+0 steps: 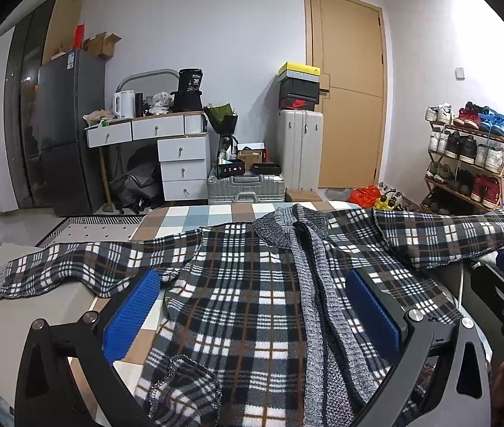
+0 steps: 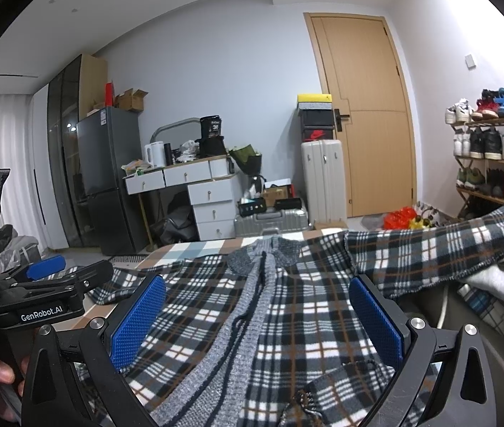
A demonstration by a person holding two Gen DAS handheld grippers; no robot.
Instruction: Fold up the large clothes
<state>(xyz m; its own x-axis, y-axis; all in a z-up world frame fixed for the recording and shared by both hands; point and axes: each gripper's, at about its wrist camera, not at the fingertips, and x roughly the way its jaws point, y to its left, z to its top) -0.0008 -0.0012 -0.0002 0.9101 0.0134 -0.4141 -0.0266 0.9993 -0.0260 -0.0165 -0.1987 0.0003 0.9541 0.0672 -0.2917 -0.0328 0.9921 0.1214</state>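
Note:
A large black, white and brown plaid cardigan (image 1: 237,291) with grey knit collar and placket lies spread face up on a checked bed cover (image 1: 195,213); it also shows in the right wrist view (image 2: 287,306). Its left sleeve (image 1: 73,267) stretches out flat to the left. Its right sleeve (image 1: 458,235) lies across a grey pile at the right. My left gripper (image 1: 252,306) hovers open and empty over the cardigan's front. My right gripper (image 2: 257,316) is open and empty over the placket. The left gripper also appears at the left of the right wrist view (image 2: 38,284).
A grey garment pile (image 2: 501,277) sits at the right bed edge. Beyond the bed stand a dark fridge (image 1: 66,131), a white drawer desk (image 1: 177,153), suitcases (image 1: 298,149), a wooden door (image 1: 351,85) and a shoe rack (image 1: 469,156).

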